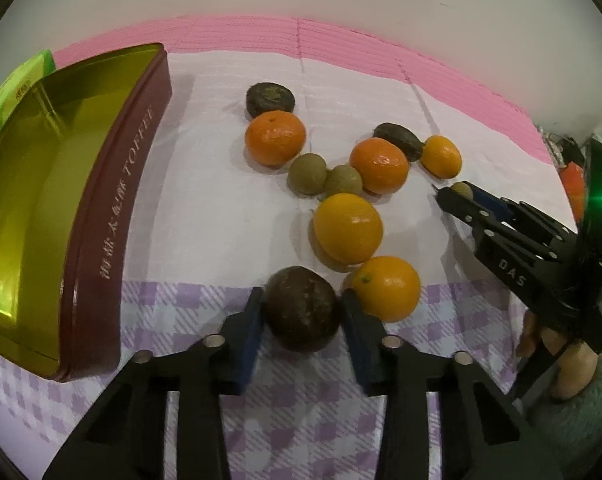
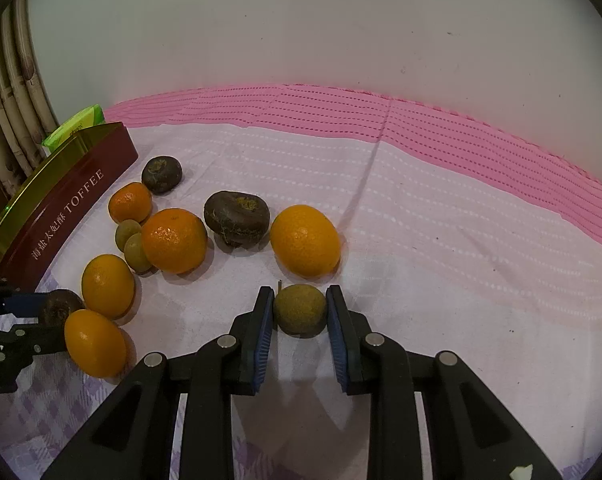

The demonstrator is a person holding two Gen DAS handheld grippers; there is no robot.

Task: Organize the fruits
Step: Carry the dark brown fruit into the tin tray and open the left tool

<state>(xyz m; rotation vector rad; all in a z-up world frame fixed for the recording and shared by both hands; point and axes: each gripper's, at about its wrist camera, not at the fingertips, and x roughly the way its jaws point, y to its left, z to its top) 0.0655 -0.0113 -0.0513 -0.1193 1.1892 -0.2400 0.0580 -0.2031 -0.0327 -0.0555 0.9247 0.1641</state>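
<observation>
Several fruits lie on the cloth: oranges, small green-brown fruits and dark brown fruits. My left gripper (image 1: 302, 304) has its blue pads around a dark brown round fruit (image 1: 302, 314), touching both sides; an orange (image 1: 387, 288) sits against the right pad. My right gripper (image 2: 299, 304) has its pads against a small green-brown fruit (image 2: 299, 309), which rests on the cloth. The right gripper also shows in the left wrist view (image 1: 457, 196). The left gripper shows at the left edge of the right wrist view (image 2: 57, 320).
An open gold-lined tin (image 1: 113, 208) marked TOFFEE stands at the left, also in the right wrist view (image 2: 67, 200). A green packet (image 1: 17, 88) lies behind it. A white wall backs the pink cloth edge (image 2: 421, 120).
</observation>
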